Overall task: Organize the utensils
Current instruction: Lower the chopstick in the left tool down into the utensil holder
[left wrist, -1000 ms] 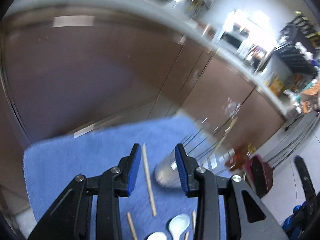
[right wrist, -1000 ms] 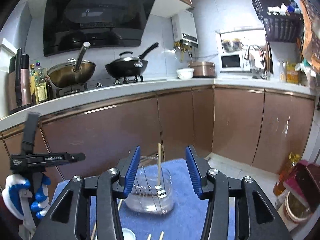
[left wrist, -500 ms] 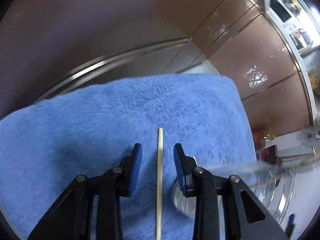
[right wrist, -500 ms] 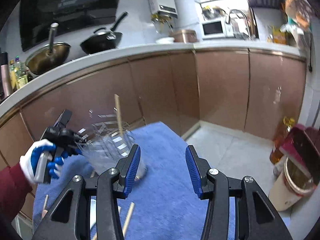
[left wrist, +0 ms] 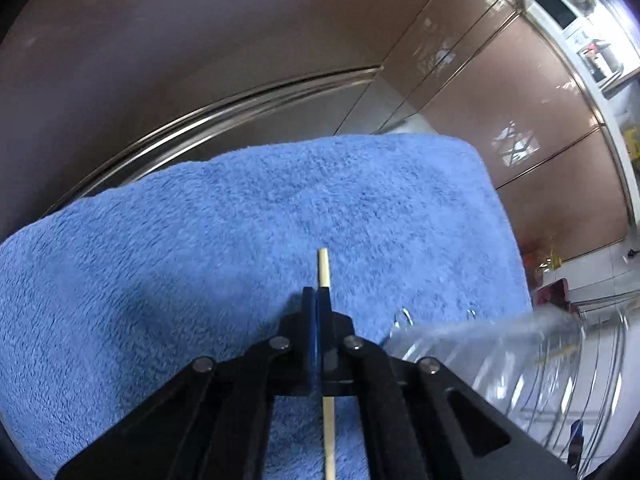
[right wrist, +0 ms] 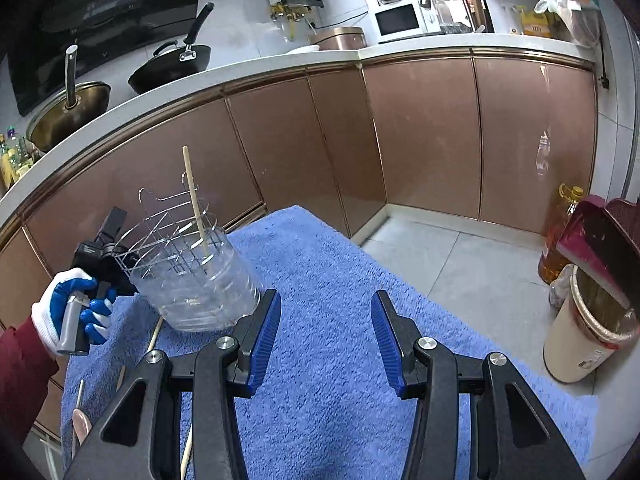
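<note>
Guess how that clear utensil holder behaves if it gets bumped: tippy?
Probably tippy: the clear utensil holder already leans on the soft blue towel, and one tall chopstick stands high in it. Likely light, being thin clear plastic with a wire rack. A nudge may slide or topple it.

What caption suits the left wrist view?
Left gripper shut on a chopstick lying on the blue towel, holder at right.
</note>
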{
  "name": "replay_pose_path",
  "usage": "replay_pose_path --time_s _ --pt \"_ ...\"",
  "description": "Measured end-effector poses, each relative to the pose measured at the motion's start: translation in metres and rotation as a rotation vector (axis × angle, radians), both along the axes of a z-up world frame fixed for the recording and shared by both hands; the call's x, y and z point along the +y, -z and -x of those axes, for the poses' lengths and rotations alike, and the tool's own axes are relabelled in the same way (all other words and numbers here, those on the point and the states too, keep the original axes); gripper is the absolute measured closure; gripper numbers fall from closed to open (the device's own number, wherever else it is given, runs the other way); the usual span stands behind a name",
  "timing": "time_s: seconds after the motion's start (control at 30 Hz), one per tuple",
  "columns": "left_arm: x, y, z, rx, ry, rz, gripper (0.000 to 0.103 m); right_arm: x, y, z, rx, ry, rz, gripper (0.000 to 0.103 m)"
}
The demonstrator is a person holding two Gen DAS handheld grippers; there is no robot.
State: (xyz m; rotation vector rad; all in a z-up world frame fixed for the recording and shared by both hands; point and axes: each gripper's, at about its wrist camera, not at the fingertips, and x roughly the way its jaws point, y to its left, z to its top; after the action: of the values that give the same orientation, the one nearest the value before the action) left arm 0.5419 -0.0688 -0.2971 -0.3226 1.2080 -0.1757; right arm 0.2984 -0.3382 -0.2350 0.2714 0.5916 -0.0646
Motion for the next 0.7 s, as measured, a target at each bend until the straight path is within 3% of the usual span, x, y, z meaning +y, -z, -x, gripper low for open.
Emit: replay_pose_path --time_s 0.1,0.27,0.5,0.7 --pt "0.010 -0.007 0.012 -0.040 -0.018 0.077 0.103 0.002 -0.002 0.006 -0.003 0.001 0.004 0.056" --pt "0.020 -0.008 0.002 0.029 -0.037 0.140 0.100 0.002 -0.003 0.010 -0.006 0.008 -0.006 0.054" --pt "0.017 0.007 -0.021 0.103 -0.056 0.157 0.086 -0.005 0.010 0.006 0.032 0.011 -0.019 0.053" --pt "-0.004 0.011 -0.034 0.108 -0.022 0.067 0.089 -0.009 0.022 0.001 0.058 0.014 -0.032 0.052"
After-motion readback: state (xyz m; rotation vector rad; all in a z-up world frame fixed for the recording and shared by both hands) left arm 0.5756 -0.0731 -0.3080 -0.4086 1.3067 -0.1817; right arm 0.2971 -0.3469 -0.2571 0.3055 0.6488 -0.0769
